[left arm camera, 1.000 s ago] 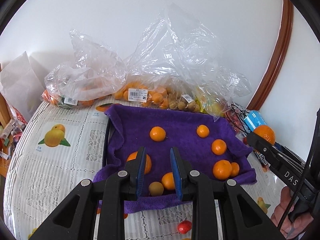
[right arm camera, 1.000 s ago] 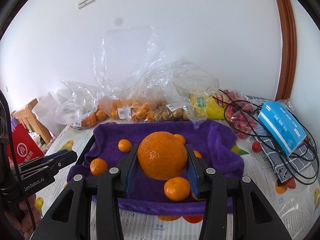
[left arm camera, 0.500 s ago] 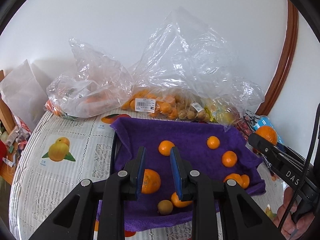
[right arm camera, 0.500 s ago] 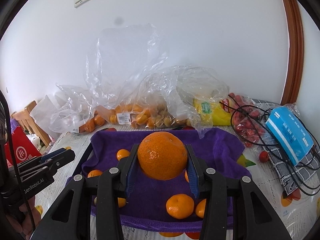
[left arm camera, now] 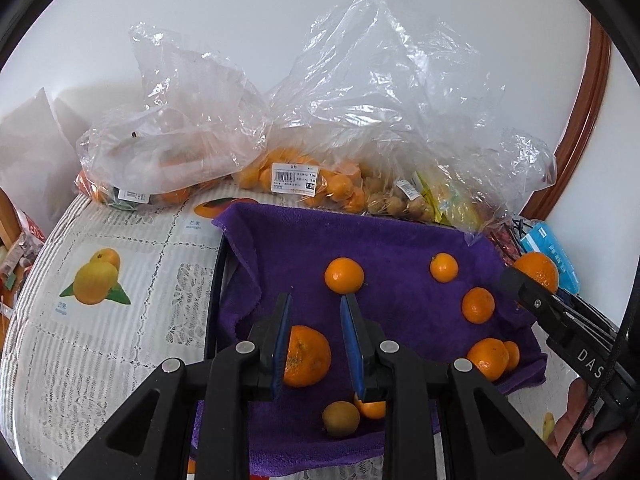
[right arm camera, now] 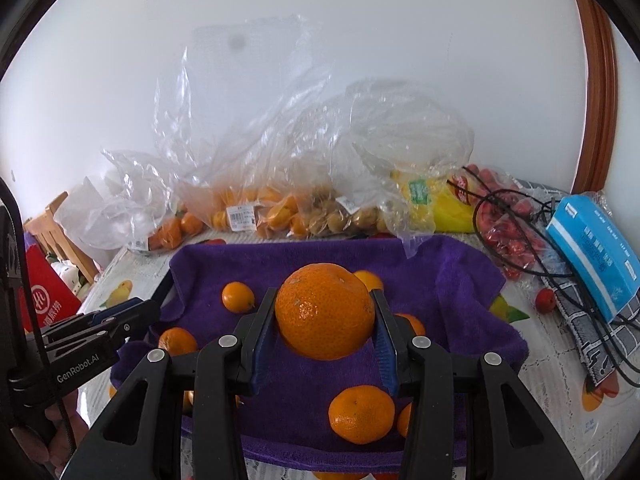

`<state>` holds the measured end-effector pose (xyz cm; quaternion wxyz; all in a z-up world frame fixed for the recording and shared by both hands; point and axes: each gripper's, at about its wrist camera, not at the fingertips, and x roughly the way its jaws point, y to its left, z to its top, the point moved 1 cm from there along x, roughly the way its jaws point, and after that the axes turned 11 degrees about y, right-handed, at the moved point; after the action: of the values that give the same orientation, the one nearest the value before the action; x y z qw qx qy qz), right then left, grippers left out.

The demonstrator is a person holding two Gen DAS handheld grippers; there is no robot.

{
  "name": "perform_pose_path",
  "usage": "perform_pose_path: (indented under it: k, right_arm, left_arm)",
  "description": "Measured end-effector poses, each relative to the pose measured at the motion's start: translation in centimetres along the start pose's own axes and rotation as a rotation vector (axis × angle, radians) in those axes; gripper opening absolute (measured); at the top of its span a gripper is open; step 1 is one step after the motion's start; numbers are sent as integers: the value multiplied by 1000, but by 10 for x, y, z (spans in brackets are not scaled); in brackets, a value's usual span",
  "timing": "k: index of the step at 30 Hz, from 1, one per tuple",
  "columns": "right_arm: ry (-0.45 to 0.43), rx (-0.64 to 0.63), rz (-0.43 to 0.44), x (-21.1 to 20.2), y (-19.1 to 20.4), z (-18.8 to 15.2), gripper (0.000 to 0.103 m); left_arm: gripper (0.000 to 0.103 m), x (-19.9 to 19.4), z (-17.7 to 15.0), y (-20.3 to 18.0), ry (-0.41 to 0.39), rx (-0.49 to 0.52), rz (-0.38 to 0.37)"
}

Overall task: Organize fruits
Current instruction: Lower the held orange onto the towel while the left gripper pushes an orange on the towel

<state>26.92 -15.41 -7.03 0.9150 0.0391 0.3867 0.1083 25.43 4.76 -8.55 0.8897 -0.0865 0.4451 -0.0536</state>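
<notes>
Purple cloth (right arm camera: 460, 280) covers the table, dotted with small oranges. Right gripper (right arm camera: 325, 334) pinches a big orange (right arm camera: 326, 316) above it; next, lower and let go. Left gripper (left arm camera: 316, 340) is closed, empty.

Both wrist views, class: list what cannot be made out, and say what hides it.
- Left view: fruit in the plastic bags, blurred by crumpled film.
- Left view: orange, half behind the left gripper.
- Right view: tray, covered by the purple towel.
</notes>
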Motion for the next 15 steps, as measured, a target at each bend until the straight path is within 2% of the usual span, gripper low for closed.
perform_pose_path:
  k: [15]
  right_arm:
    - [84, -51, -28, 33, 7, -20, 44]
  left_arm:
    - [24, 20, -1, 8, 62, -28, -3]
